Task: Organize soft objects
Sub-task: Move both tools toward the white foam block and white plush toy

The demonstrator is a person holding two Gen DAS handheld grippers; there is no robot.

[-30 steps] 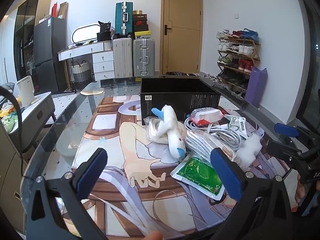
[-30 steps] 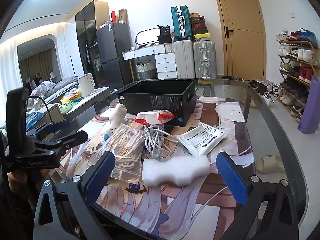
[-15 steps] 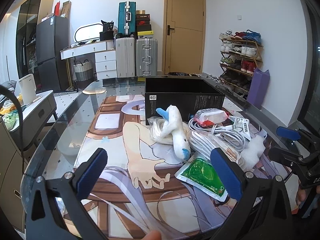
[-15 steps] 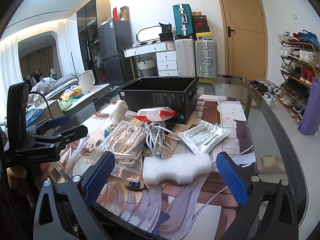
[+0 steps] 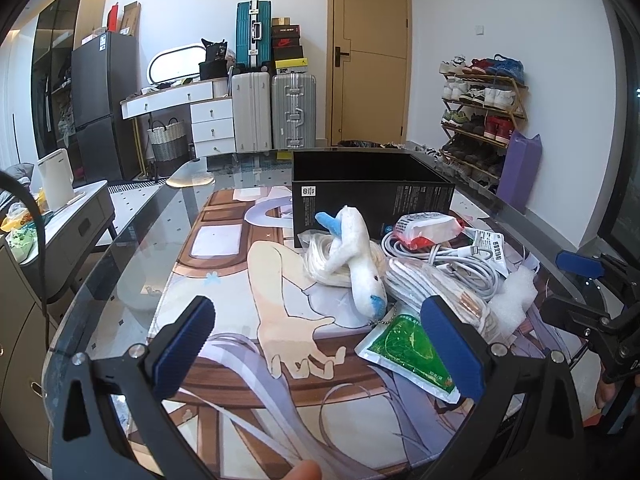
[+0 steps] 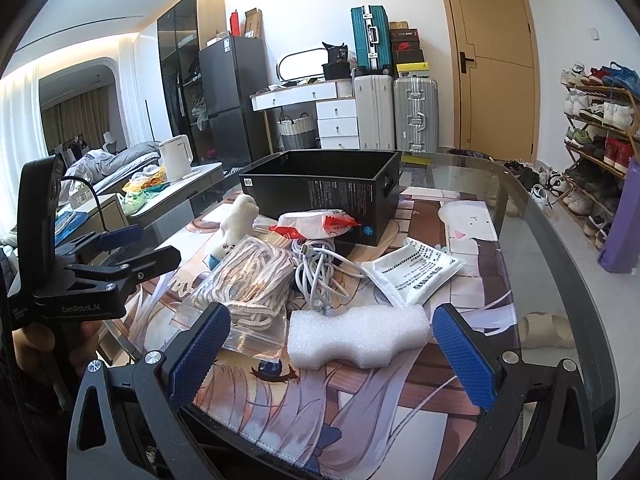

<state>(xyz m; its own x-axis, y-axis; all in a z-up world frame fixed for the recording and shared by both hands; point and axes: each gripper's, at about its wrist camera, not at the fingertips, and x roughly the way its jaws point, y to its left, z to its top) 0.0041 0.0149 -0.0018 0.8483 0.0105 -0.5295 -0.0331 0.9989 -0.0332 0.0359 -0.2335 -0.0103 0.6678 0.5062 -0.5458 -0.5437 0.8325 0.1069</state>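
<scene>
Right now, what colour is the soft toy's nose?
Blue. The white plush toy has a blue tip, clearest in the left wrist view.

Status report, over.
Left gripper open, empty. Right gripper open, foam block just ahead. Black box open behind pile. Cables tangled among items.

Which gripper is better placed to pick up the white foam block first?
Right, most likely. The white foam block lies directly ahead between the right gripper's open jaws. For the left gripper, also open, it sits far off to the side, behind the cables.
</scene>
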